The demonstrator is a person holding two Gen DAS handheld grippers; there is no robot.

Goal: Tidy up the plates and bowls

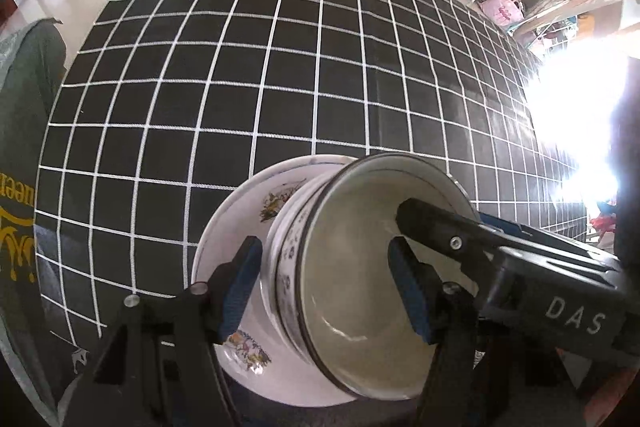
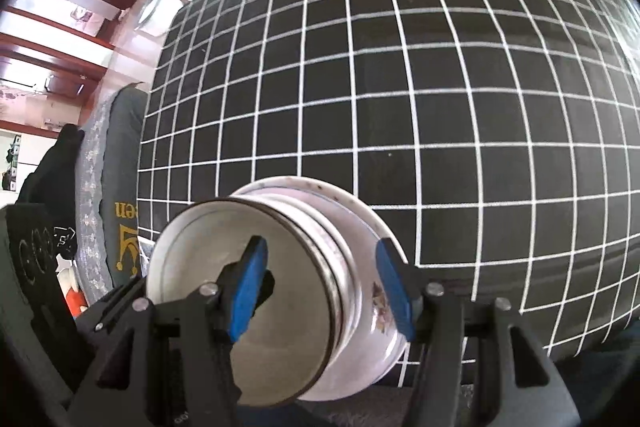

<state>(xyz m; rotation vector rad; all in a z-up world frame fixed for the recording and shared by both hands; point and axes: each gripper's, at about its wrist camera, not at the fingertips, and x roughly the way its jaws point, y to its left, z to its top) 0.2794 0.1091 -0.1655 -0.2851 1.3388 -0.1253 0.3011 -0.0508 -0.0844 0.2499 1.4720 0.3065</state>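
On checked cloth (image 1: 280,75), bowl (image 1: 360,287), plate (image 1: 224,227)

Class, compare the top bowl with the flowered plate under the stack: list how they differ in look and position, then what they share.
The top bowl is deep with a plain inside and a dark rim line; the flowered plate is shallow and wide with printed flowers. The top bowl sits highest in the stack; the flowered plate lies beneath, on the checked cloth. Both are white and round.

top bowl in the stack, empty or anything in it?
Empty. The top bowl shows a bare white inside in both wrist views, down to its base; it sits nested in the stacked bowls on the flowered plate.
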